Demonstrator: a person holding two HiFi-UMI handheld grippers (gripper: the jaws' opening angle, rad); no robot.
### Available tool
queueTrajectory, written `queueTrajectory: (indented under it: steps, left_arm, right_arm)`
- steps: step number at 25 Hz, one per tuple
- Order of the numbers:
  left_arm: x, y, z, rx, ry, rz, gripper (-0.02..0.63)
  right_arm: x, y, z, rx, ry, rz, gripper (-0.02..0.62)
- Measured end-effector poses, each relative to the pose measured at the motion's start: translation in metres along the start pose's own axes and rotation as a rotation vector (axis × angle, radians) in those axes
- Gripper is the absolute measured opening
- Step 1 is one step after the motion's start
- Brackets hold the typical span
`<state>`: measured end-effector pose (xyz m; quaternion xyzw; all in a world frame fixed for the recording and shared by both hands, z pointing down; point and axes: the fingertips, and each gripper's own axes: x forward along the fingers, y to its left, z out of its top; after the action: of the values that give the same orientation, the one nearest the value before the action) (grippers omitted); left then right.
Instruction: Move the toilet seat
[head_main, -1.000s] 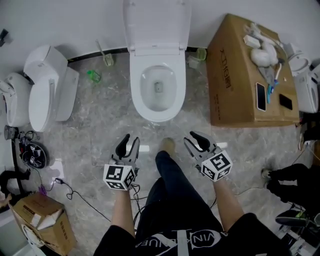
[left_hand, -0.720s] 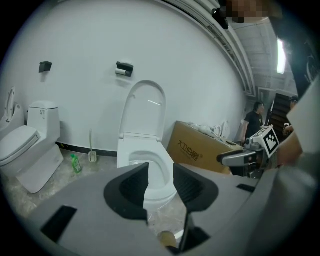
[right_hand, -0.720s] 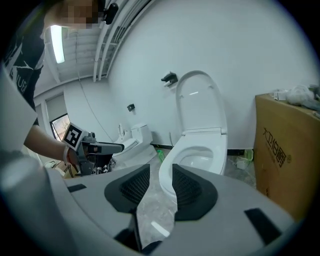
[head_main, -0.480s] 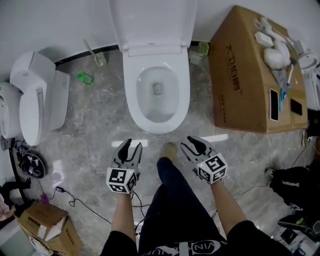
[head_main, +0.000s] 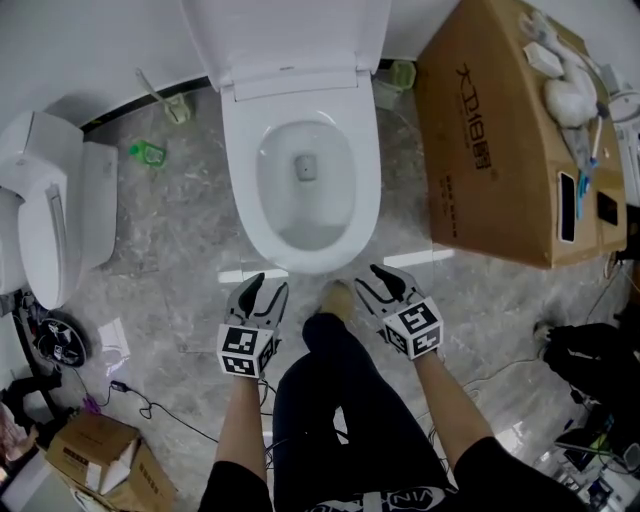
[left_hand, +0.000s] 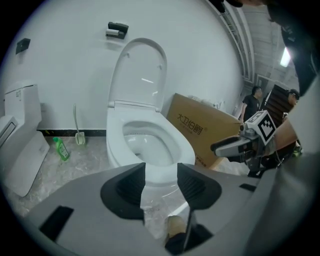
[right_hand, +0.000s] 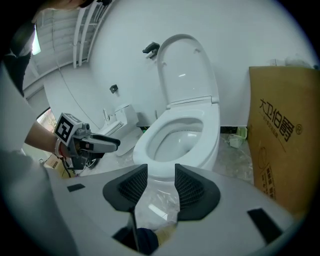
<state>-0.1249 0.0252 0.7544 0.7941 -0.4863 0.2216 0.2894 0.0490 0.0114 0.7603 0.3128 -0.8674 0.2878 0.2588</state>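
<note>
A white toilet (head_main: 300, 180) stands against the wall, its lid (head_main: 290, 40) upright and a white ring (left_hand: 150, 145) lying on the bowl. My left gripper (head_main: 262, 287) hovers just off the bowl's front rim on the left, and my right gripper (head_main: 378, 277) on the right. Both are open, their jaws have just been opening, and nothing is between them. The left gripper view looks through my left gripper (left_hand: 161, 172) at the bowl, with the right gripper (left_hand: 235, 146) at its side. The right gripper view looks past my right gripper (right_hand: 161, 172) and shows the left gripper (right_hand: 97, 144).
A big cardboard box (head_main: 500, 140) with small items on top stands right of the toilet. A second toilet (head_main: 50, 230), a green bottle (head_main: 147, 152) and a brush (head_main: 175, 105) are at the left. My leg and shoe (head_main: 335, 297) are between the grippers. Cables and a small box (head_main: 100, 450) lie bottom left.
Both grippers have sunk and come closer to the front of the bowl, which now fills more of the head view. Their jaws stand wider apart than before.
</note>
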Motion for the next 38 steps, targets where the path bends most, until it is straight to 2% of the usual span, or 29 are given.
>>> queueTrajectory:
  steps: [6, 10, 14, 20, 24, 31, 38]
  left_arm:
    - [0.023, 0.022, -0.027, 0.044, 0.062, 0.015, 0.212]
    - [0.037, 0.039, -0.042, 0.106, 0.114, 0.016, 0.221]
    - [0.054, 0.049, -0.054, 0.173, 0.169, -0.017, 0.23]
    - [0.062, 0.05, -0.053, 0.245, 0.194, -0.086, 0.238]
    - [0.063, 0.05, -0.053, 0.241, 0.215, -0.147, 0.241]
    - [0.056, 0.047, -0.044, 0.215, 0.183, -0.152, 0.239]
    - [0.034, 0.04, -0.017, 0.18, 0.164, -0.176, 0.239]
  right_arm:
    - [0.023, -0.017, -0.023, -0.028, 0.042, -0.034, 0.181]
    - [0.037, -0.027, -0.035, -0.073, 0.075, -0.042, 0.184]
    - [0.05, -0.035, -0.045, -0.096, 0.096, -0.056, 0.183]
    - [0.061, -0.035, -0.046, -0.12, 0.088, -0.049, 0.178]
    - [0.063, -0.032, -0.043, -0.117, 0.076, -0.044, 0.178]
    - [0.052, -0.028, -0.031, -0.054, 0.008, -0.045, 0.155]
    - [0.03, -0.016, -0.003, -0.036, -0.022, -0.053, 0.149]
